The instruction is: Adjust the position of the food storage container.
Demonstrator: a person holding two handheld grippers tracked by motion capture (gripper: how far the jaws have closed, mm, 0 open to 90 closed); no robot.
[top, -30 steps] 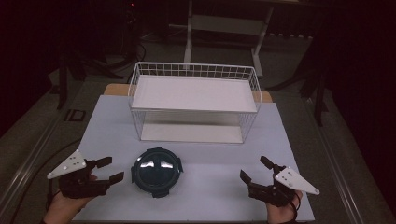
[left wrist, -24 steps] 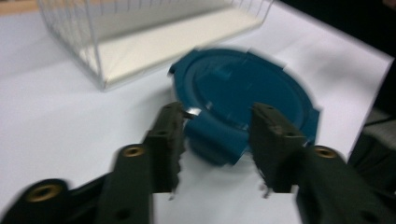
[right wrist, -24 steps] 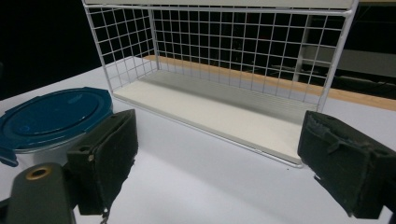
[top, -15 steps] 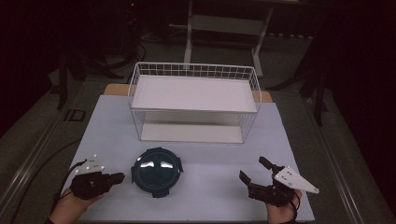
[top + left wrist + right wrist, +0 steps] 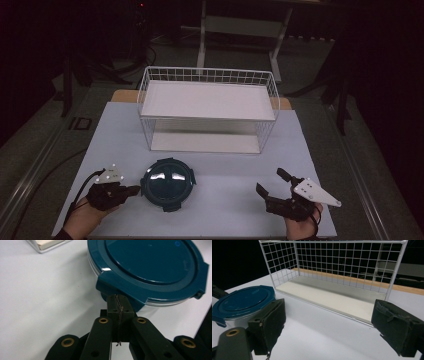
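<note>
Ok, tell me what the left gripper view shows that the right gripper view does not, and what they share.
Left gripper view alone: the left gripper with its jaws pressed shut, their tips at a latch tab of the blue lid; whether they pinch the tab or just touch it is unclear.

Right gripper view alone: the right gripper with its jaws wide apart around nothing, and the white wire basket with its mesh walls and white floor.

Both: the round container with the blue lid on the white table.

the high view looks forward and down over the table (image 5: 215, 200); both gripper views sit low and close, sharing the blue-lidded container (image 5: 167, 183).
</note>
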